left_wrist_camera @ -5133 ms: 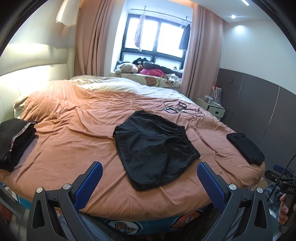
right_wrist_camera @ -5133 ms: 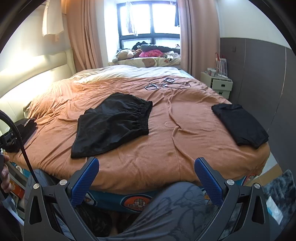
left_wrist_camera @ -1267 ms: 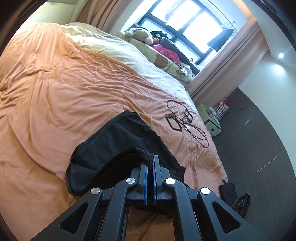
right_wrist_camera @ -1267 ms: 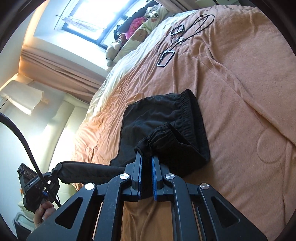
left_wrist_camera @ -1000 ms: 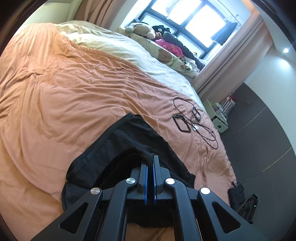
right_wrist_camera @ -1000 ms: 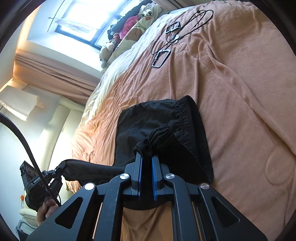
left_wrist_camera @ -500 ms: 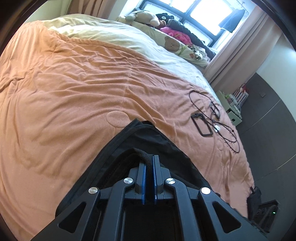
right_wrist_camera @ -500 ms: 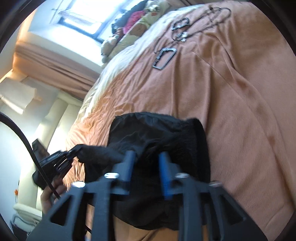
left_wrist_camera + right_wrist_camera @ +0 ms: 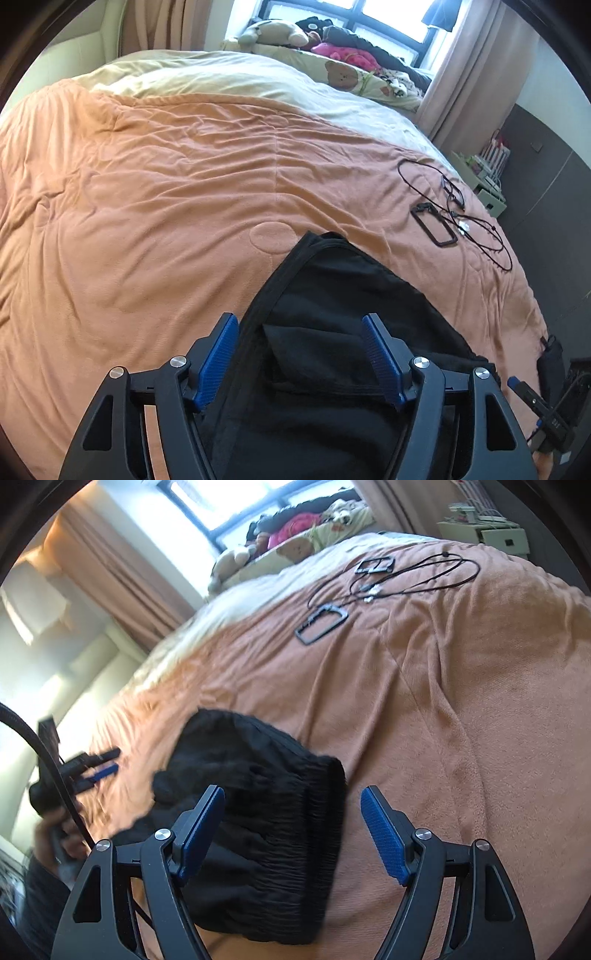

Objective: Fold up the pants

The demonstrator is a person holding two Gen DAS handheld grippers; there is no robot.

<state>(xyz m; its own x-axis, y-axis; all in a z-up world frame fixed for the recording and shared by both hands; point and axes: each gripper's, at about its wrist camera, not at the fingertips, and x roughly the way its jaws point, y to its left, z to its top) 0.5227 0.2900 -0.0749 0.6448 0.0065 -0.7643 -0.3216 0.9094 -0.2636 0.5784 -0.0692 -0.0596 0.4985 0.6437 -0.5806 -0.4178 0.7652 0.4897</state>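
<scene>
Both jaws spread, holding nothing: L gripper (image 9: 300, 356) directly over black folded fabric shorts (image 9: 332, 314), long axis running fwd; R gripper (image 9: 291, 832) at waistband (image 9: 317, 805) end.

Wide stretches of bare orange blanket (image 9: 155, 221) lie left of the black shorts (image 9: 332, 332) and also to their right. Farther back on the right, a tangled black cable (image 9: 458, 218) and phone case (image 9: 434, 229) clutter the surface.
</scene>
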